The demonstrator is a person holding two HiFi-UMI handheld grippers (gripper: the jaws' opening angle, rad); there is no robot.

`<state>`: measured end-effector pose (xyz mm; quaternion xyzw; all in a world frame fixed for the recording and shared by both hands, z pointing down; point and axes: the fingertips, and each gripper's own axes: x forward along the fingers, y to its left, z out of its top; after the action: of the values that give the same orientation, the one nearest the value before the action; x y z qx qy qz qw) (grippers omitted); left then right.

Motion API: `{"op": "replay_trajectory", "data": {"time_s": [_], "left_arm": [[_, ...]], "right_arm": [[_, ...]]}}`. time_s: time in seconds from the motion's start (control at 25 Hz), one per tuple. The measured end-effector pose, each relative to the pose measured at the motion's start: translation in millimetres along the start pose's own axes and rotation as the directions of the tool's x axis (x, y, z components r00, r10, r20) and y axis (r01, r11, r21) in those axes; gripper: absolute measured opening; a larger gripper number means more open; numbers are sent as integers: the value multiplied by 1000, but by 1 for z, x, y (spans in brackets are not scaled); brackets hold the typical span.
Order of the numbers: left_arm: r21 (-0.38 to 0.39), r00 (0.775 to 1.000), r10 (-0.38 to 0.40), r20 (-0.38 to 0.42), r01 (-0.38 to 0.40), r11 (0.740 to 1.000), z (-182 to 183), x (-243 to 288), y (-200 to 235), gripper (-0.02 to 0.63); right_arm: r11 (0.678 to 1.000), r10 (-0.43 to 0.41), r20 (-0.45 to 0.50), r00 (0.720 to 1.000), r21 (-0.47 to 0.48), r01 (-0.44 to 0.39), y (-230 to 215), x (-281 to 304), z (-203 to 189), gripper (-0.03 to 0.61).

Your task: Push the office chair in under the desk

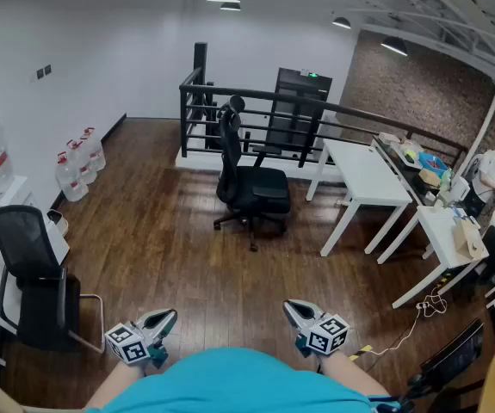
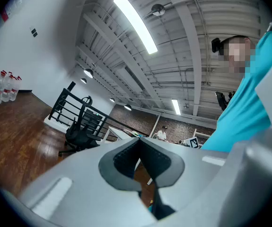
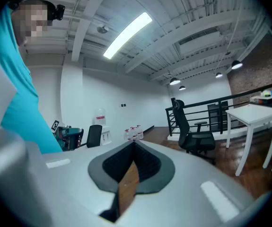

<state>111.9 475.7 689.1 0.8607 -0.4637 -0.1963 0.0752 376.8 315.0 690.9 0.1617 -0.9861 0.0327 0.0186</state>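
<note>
My left tongs (image 1: 163,319) and right tongs (image 1: 294,308) are both closed together, nothing held; office chair (image 1: 249,183) well ahead between them, desk (image 1: 363,175) ahead-right; chair likely rolls easily, I'd push the stiff backrest

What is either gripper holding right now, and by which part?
Nothing is held. The left gripper and right gripper are both shut on nothing, far from the office chair.
</note>
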Motion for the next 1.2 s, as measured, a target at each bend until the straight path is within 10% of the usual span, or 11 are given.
{"op": "replay_trajectory", "data": {"time_s": [0.68, 1.2], "left_arm": [[-12, 998, 63, 24, -63, 998, 47, -85, 74, 26], [16, 983, 183, 27, -183, 983, 44, 59, 197, 26]], "right_arm": [[997, 70, -29, 997, 14, -70, 51, 128, 2, 0], [984, 179, -11, 984, 27, -179, -144, 236, -2, 0]]}}
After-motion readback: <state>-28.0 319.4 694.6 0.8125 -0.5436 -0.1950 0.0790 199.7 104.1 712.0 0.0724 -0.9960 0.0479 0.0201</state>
